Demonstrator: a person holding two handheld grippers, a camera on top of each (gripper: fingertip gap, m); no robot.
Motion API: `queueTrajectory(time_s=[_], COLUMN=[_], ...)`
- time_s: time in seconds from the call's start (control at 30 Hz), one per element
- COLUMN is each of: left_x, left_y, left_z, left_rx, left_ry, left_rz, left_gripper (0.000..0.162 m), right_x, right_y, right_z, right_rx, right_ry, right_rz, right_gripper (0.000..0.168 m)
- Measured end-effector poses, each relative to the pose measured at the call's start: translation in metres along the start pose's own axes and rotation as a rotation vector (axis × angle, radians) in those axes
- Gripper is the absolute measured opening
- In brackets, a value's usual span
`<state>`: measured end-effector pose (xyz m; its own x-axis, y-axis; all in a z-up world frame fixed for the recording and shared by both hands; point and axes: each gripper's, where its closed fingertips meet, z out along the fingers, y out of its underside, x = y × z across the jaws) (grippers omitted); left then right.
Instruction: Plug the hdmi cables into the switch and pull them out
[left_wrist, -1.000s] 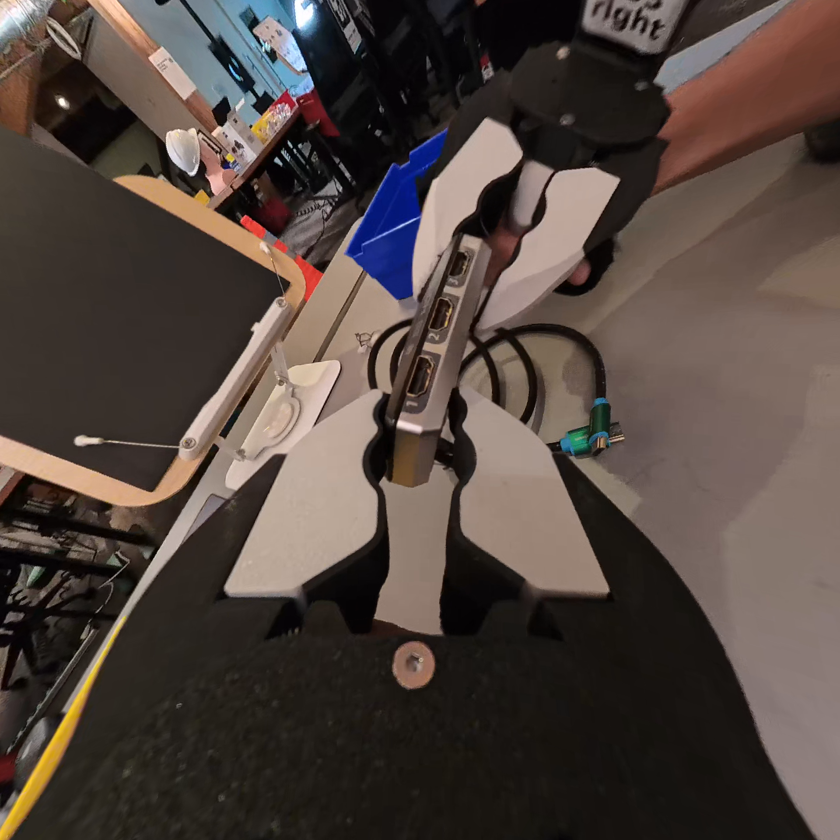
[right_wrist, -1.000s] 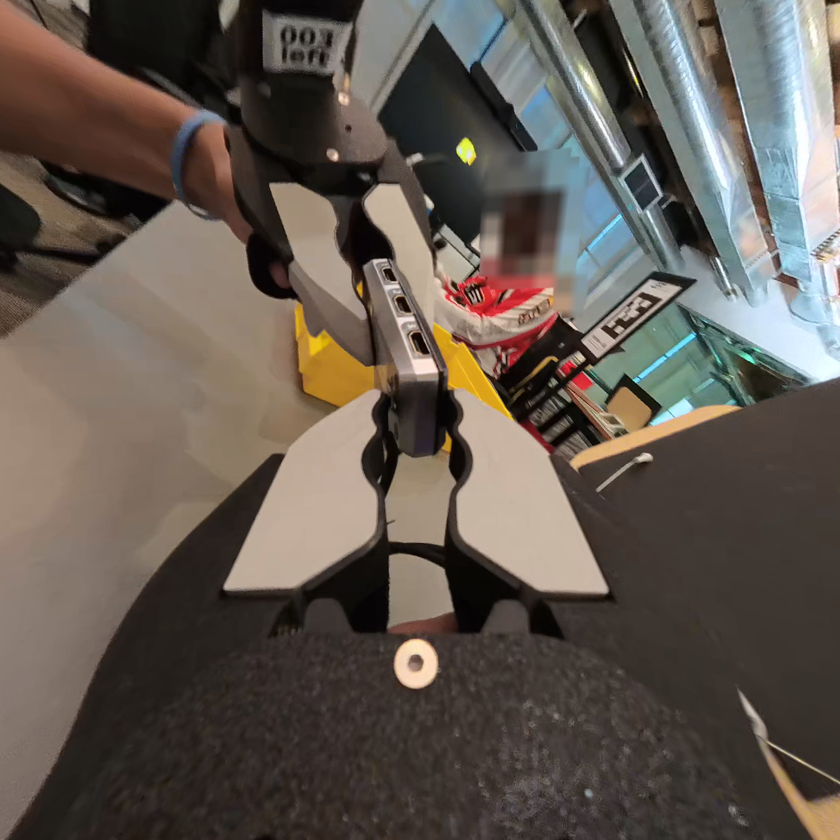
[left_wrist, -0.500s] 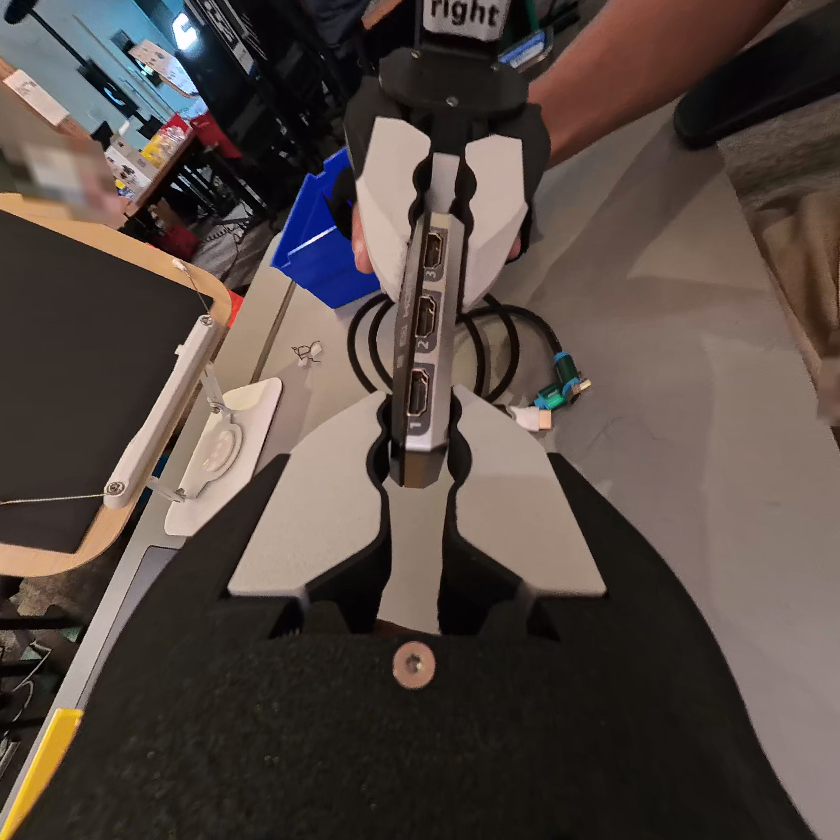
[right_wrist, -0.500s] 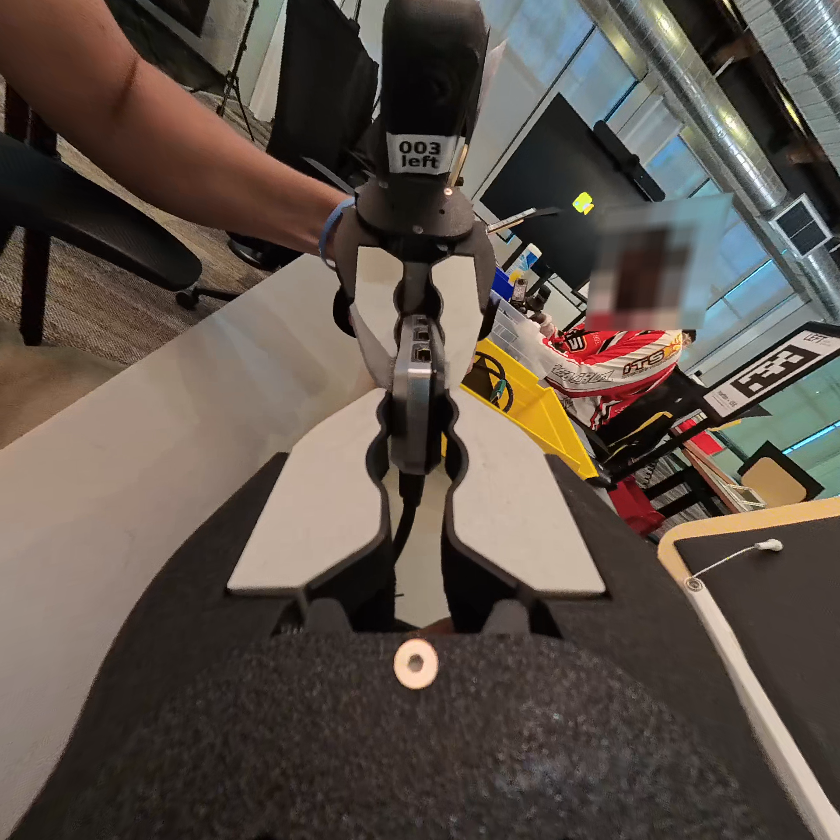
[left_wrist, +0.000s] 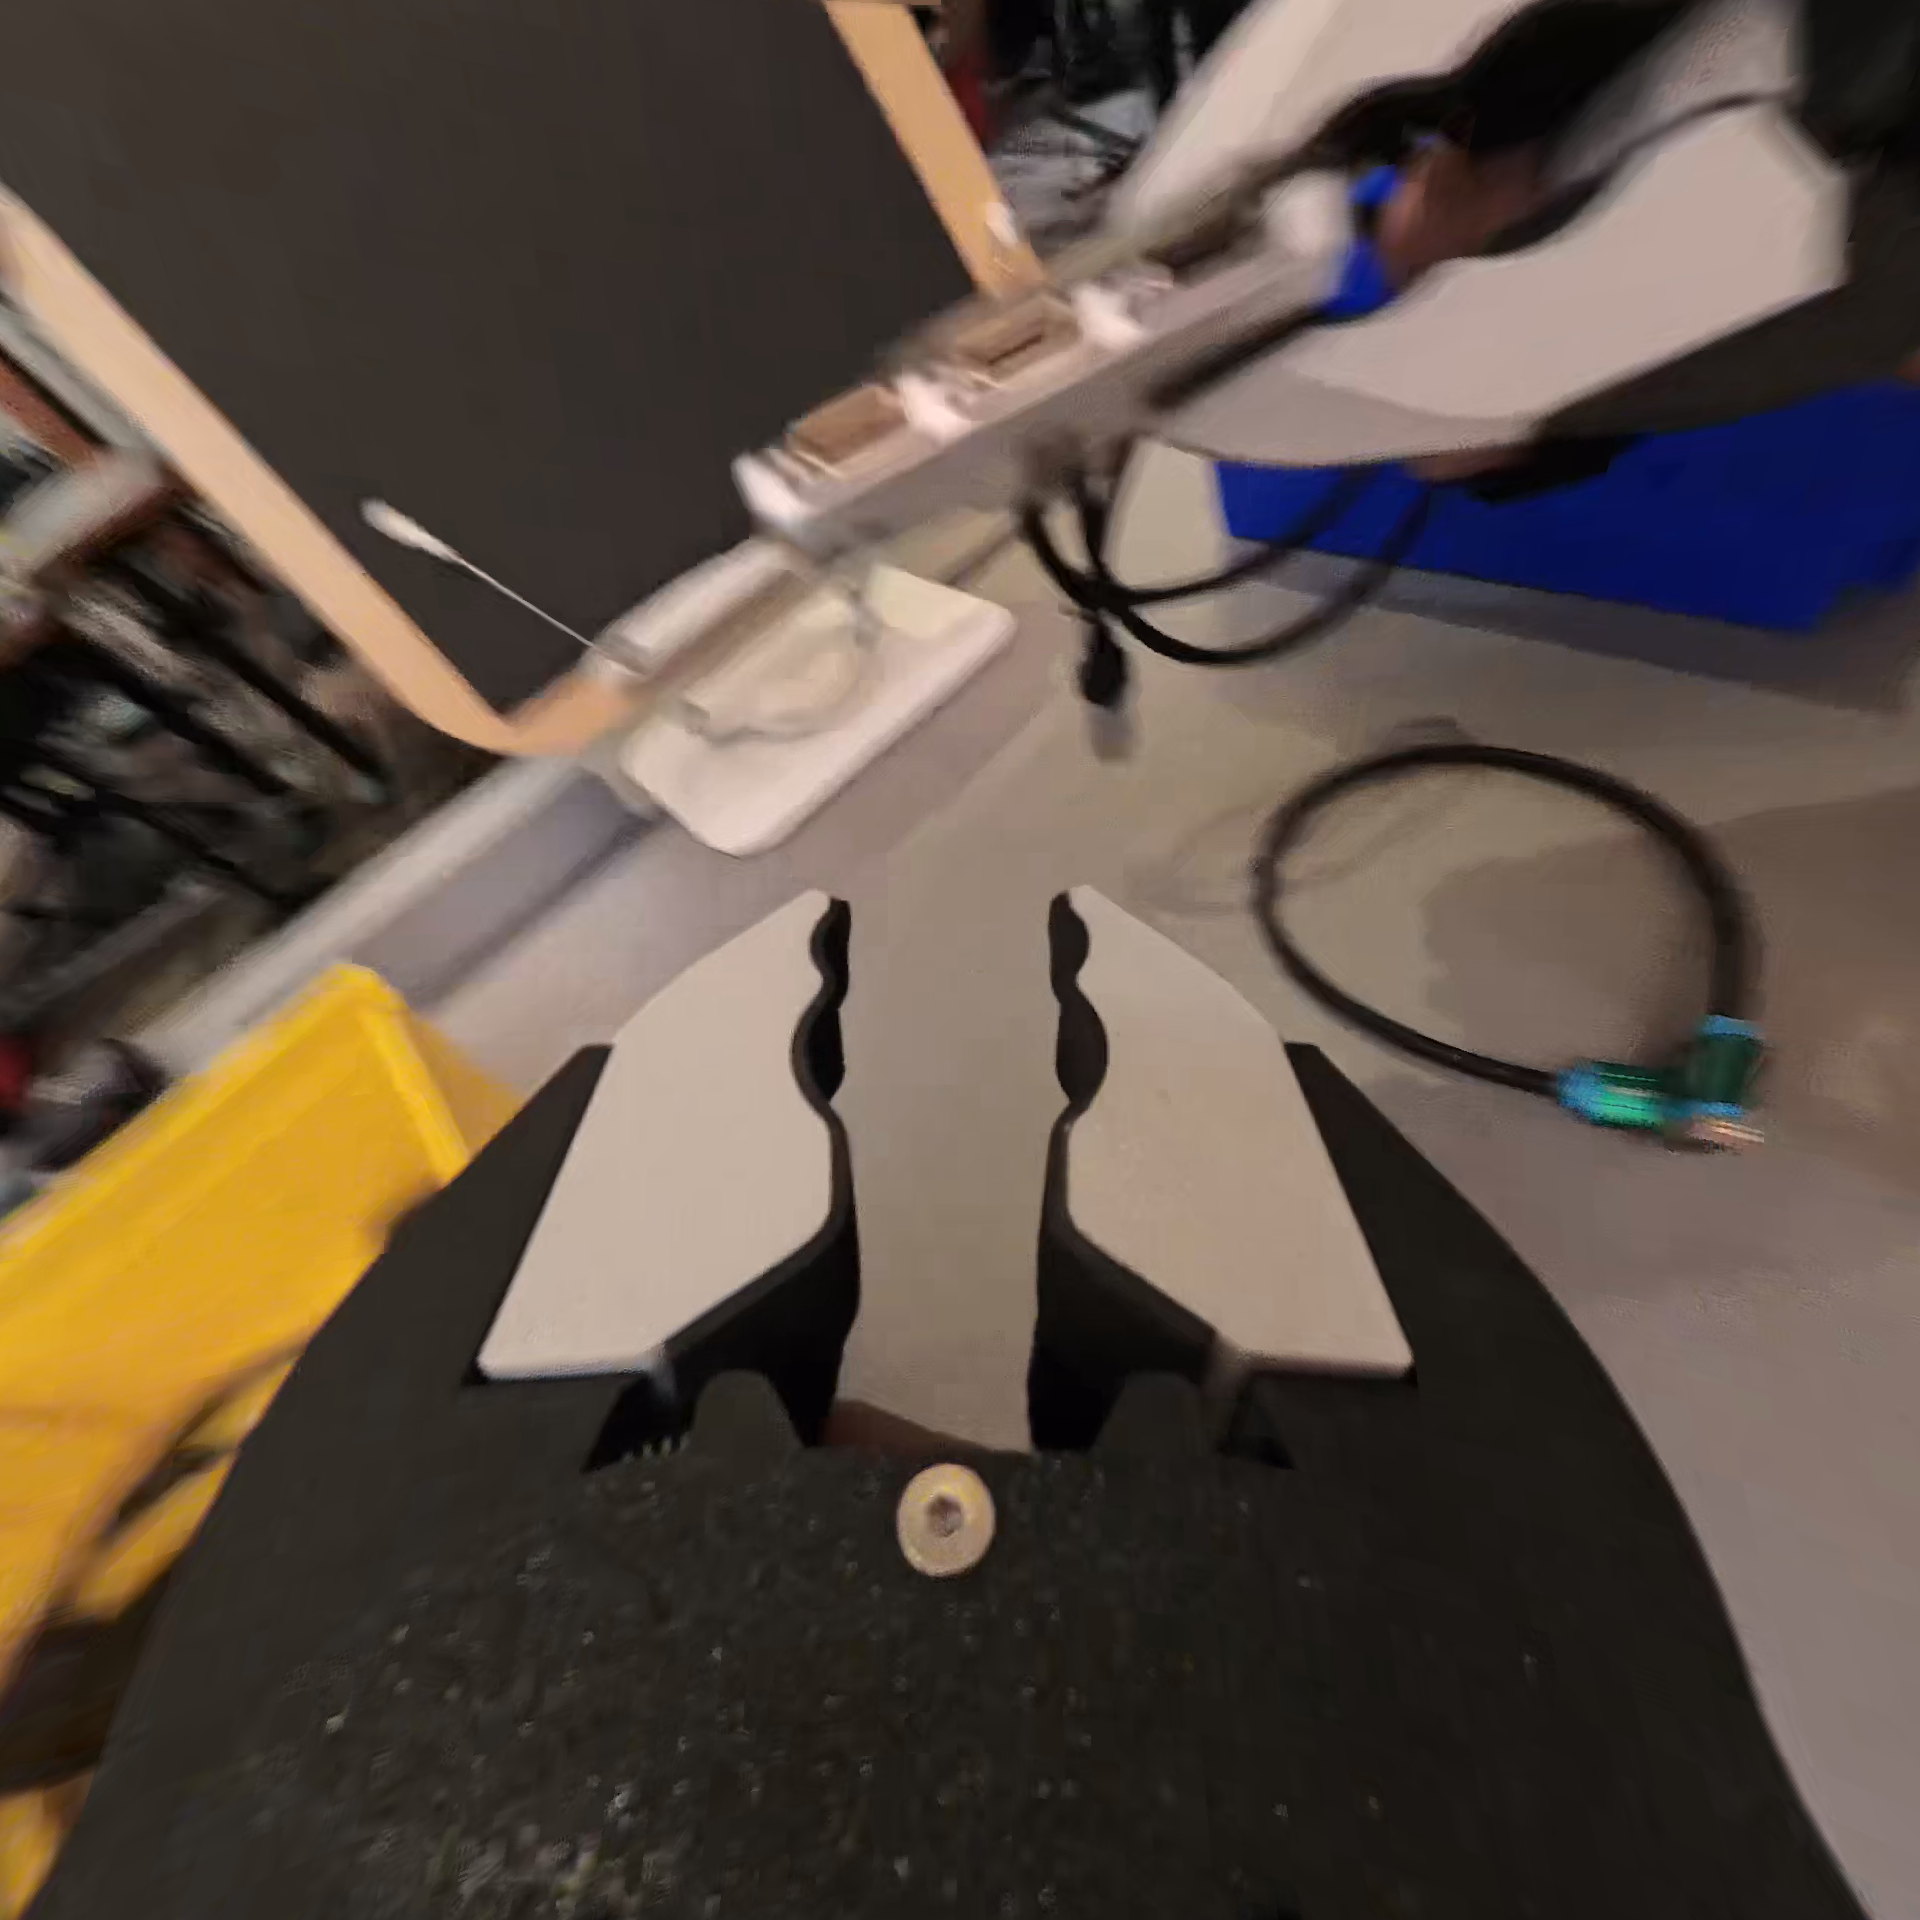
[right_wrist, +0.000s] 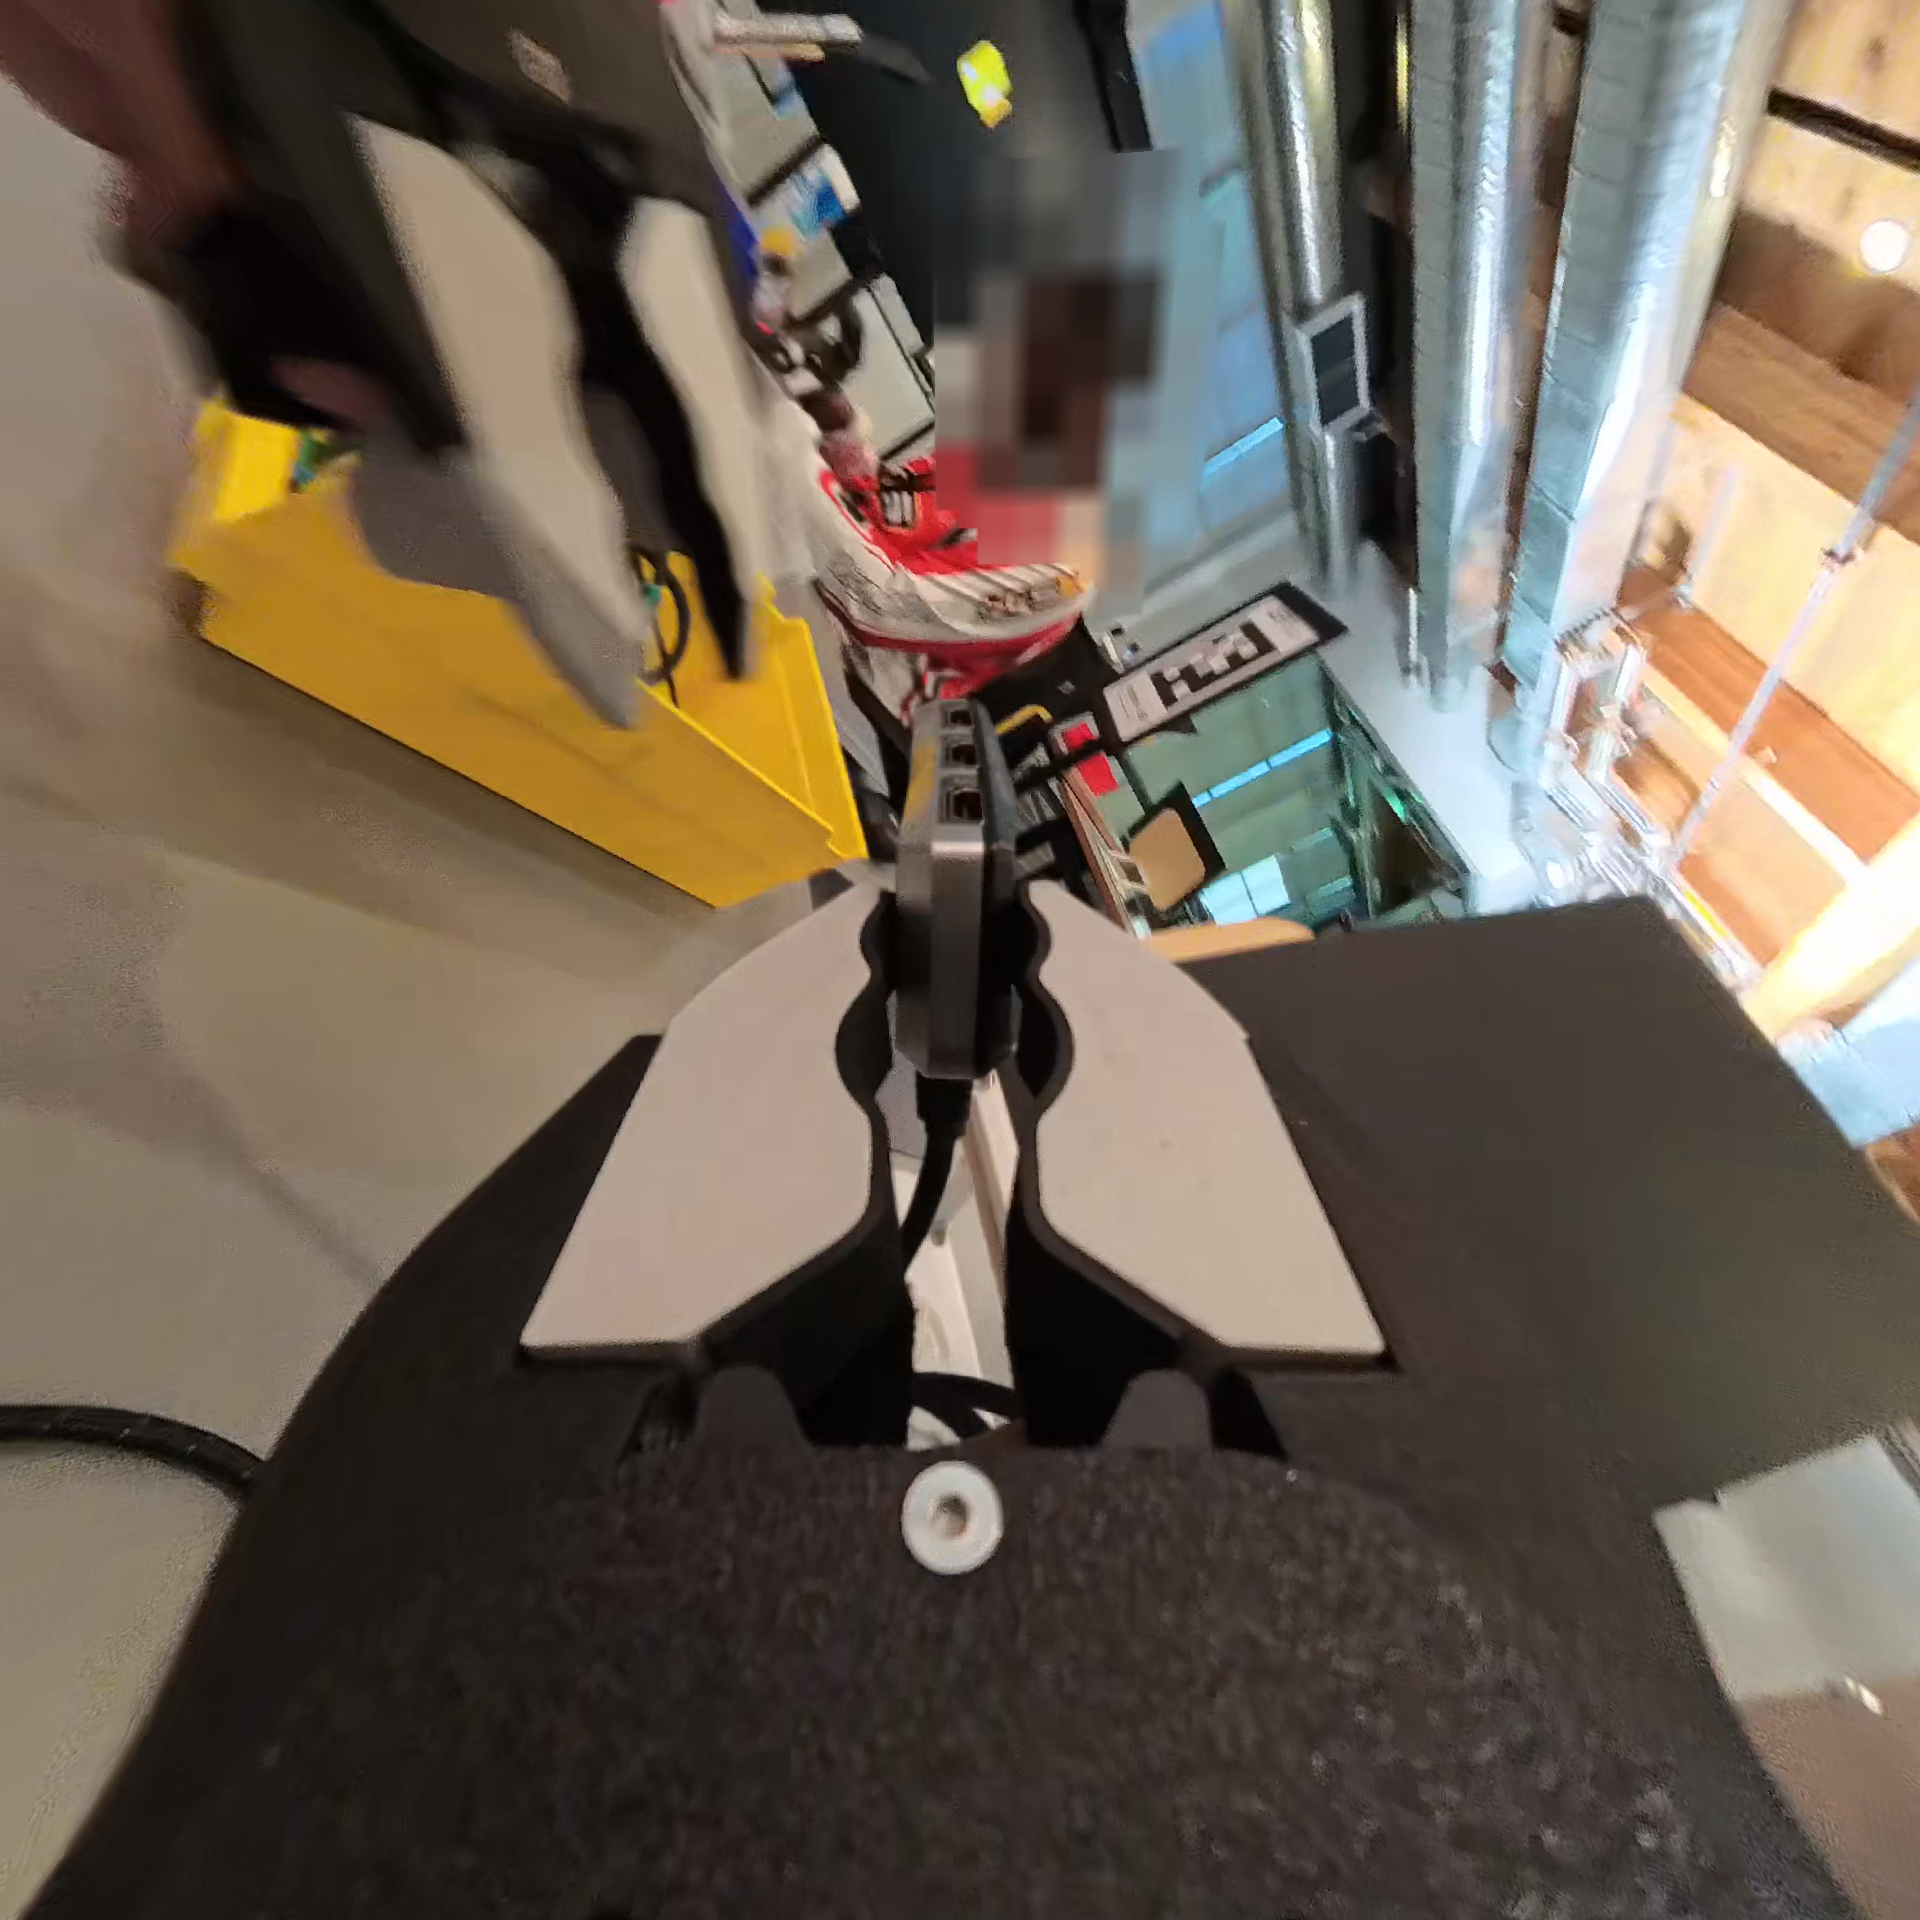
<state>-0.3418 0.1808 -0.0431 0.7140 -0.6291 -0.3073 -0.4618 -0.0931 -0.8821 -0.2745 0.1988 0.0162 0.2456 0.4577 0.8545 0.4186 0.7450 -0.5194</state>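
1. My left gripper (left_wrist: 948, 914) is spread, with nothing between its fingers; through the gap I see only the grey table (left_wrist: 1455, 1351).
2. My right gripper (right_wrist: 951, 925) is pinching the switch (right_wrist: 948, 831) by its near end, so the grey body stands edge-on between the fingers and points away, its ports in a row along the top edge.
3. Only the left wrist view shows the loose hdmi cable (left_wrist: 1496, 894): a black loop lying on the table to the right, ending in a green and blue plug (left_wrist: 1652, 1096), well apart from the switch.
4. That view also catches the switch from the side, held up at the far right, blurred, with a thin black lead (left_wrist: 1101, 582) hanging from it over the table.
5. Only there do I see the blue bin (left_wrist: 1662, 520) at the far right and the white pad (left_wrist: 821, 717) at the table's far edge.
6. The right wrist view shows my left gripper far left, blurred, fingers apart, in front of the yellow bin (right_wrist: 499, 665); the left wrist view shows that bin near left.
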Motion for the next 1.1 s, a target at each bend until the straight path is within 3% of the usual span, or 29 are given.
queueTrajectory(time_s=[0.13, 0.23, 0.43, 0.5, 0.53, 0.57, 0.67, 0.8, 0.9, 1.0, 1.1], left_x=[0.114, 0.167, 0.201, 0.204, 0.203, 0.202, 0.196, 0.153, 0.103, 0.061, 0.030], left_y=[0.037, 0.072, 0.085, 0.087, 0.091, 0.094, 0.090, 0.094, 0.094, 0.097, 0.099], left_z=[0.001, 0.013, 0.029, 0.034, 0.037, 0.040, 0.036, -0.009, -0.076, -0.155, -0.211], left_rx=[-0.045, -0.170, -0.261, -0.266, -0.281, -0.292, -0.289, -0.328, -0.383, -0.589, -0.831], left_ry=[0.277, 0.333, 0.389, 0.362, 0.343, 0.323, 0.327, 0.317, 0.307, 0.370, 0.467], left_rz=[-0.245, -0.199, -0.122, -0.054, -0.001, 0.057, 0.142, 0.086, 0.199, 0.357, 0.459], left_gripper=[0.037, 0.038, 0.046, 0.038, 0.021, 0.014, 0.011, 0.011, 0.010, 0.010, 0.010], right_x=[-0.035, -0.056, -0.060, -0.062, -0.062, -0.062, -0.057, -0.036, -0.022, -0.025, -0.050], right_y=[0.031, 0.043, 0.036, 0.035, 0.035, 0.034, 0.029, 0.020, 0.014, 0.020, 0.029], right_z=[0.000, -0.007, -0.016, -0.016, -0.016, -0.016, -0.018, -0.024, -0.029, -0.027, -0.017], right_rx=[-0.060, -0.039, 0.039, 0.045, 0.046, 0.049, 0.055, 0.045, 0.030, -0.026, -0.087], right_ry=[0.054, 0.109, 0.134, 0.125, 0.126, 0.124, 0.117, 0.147, 0.141, 0.092, -0.005], right_rz=[0.071, 0.135, 0.181, 0.167, 0.161, 0.169, 0.190, 0.179, 0.187, 0.135, 0.047], right_gripper=[0.020, 0.020, 0.020, 0.020, 0.020, 0.020, 0.019, 0.019, 0.019, 0.019, 0.020])
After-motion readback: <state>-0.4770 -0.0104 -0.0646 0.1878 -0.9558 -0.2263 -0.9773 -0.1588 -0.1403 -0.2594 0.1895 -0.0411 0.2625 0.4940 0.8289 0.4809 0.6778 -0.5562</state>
